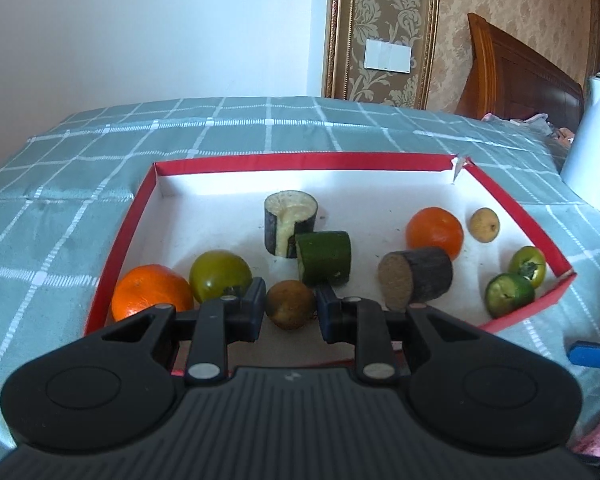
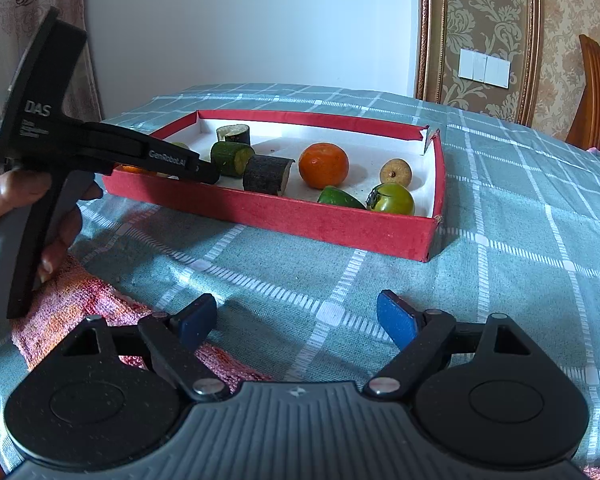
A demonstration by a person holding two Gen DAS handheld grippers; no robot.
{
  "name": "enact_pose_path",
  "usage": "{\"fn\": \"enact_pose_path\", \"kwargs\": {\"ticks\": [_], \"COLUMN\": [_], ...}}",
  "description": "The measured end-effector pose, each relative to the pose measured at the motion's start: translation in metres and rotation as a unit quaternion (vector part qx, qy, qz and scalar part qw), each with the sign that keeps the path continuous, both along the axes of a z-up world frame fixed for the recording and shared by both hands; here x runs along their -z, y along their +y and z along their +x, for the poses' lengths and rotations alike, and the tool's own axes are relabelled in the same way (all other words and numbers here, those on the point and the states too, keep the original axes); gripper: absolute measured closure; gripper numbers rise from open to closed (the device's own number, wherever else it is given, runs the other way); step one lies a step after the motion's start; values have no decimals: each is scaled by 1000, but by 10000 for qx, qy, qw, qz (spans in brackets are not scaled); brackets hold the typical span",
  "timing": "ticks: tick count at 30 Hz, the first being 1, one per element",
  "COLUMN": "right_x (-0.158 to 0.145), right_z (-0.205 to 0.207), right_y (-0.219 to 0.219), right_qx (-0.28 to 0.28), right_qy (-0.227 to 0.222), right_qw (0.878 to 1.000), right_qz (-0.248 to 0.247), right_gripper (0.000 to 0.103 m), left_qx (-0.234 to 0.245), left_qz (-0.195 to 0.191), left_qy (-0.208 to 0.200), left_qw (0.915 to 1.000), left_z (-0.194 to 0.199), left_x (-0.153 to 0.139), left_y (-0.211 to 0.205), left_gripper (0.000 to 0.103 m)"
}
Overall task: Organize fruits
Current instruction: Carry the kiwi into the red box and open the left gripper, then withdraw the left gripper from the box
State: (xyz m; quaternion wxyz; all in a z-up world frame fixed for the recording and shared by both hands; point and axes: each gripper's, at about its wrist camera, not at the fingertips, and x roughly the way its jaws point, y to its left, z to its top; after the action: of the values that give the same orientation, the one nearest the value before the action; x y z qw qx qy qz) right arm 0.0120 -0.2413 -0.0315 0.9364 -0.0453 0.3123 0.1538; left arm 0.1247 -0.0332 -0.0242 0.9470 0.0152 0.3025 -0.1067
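A red box [image 1: 300, 159] with a white floor lies on the checked cloth. My left gripper [image 1: 290, 310] reaches over its near wall and is shut on a small brown round fruit [image 1: 290, 300]. Left of it lie an orange [image 1: 152, 292] and a green tomato [image 1: 220, 274]. Behind are two cut cucumber pieces [image 1: 324, 258], a dark cylinder piece [image 1: 416, 278], a second orange [image 1: 435, 232], a small tan fruit [image 1: 485, 225], another green tomato [image 1: 527, 266] and a green piece [image 1: 509, 294]. My right gripper [image 2: 296, 320] hovers open over the cloth in front of the box [image 2: 320, 220], holding nothing.
A white cylinder [image 1: 596, 148] stands on the cloth right of the box. A pink towel [image 2: 80, 300] lies at the near left, under the hand [image 2: 16, 208] that holds the left gripper. A wooden headboard [image 1: 520, 76] stands behind the cloth-covered surface.
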Motion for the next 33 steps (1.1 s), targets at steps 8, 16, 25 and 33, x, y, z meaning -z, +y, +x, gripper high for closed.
{"fn": "enact_pose_path", "kwargs": {"ticks": [8, 16, 25, 33], "right_x": [0, 0, 1, 1], "right_z": [0, 0, 1, 1], "right_y": [0, 0, 1, 1], "right_qx": [-3, -4, -22, -25], "right_qy": [-2, -2, 3, 4], "right_qw": [10000, 10000, 10000, 10000], "right_qz": [5, 4, -26, -36], "right_gripper": [15, 15, 14, 14], "left_qx": [-130, -100, 85, -241], "left_qz": [-67, 31, 215, -24], "left_qy": [43, 8, -13, -128], "left_qw": [9999, 9999, 9997, 9996], "left_z": [12, 11, -3, -21], "left_x": [-1, 0, 2, -3], "left_y": [6, 3, -7, 13], "left_gripper": [78, 74, 55, 28]}}
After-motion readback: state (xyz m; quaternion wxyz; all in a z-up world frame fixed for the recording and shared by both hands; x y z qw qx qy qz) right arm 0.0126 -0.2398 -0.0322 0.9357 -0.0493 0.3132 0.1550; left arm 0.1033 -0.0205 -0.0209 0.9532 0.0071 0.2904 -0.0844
